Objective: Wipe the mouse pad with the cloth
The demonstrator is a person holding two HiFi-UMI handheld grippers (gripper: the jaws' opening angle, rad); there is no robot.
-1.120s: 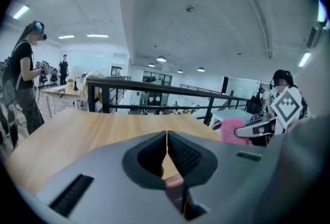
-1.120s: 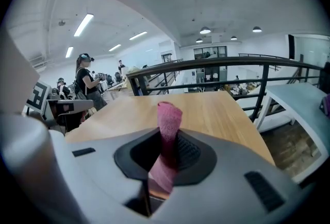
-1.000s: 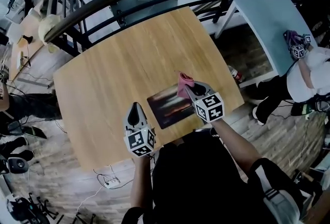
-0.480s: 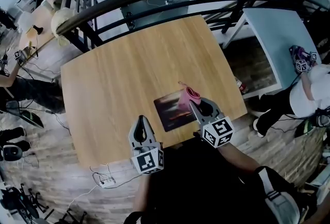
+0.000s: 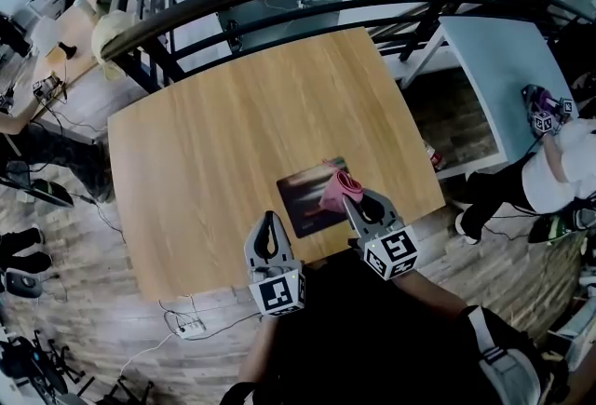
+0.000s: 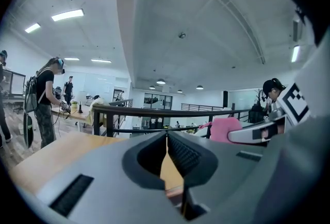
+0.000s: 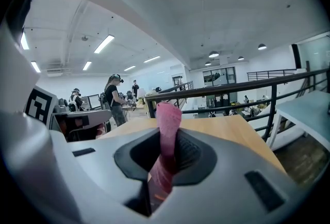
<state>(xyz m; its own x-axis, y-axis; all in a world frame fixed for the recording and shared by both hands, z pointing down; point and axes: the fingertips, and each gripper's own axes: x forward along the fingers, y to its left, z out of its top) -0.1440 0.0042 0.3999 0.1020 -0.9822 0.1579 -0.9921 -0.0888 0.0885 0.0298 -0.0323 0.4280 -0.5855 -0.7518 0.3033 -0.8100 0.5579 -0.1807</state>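
Currently the right claw (image 5: 352, 196) is clamped on the pink cloth (image 5: 335, 185) — in the right gripper view the fabric stands up between its jaws. The cloth is over the right part of the mouse pad (image 5: 300, 200), which lies flat near the front edge of the wooden table (image 5: 223, 114). Can't tell if the cloth actually presses on the pad. Left claw (image 5: 268, 224) is closed tight with nothing in it — at the table's near edge, just left of the pad, not touching it.
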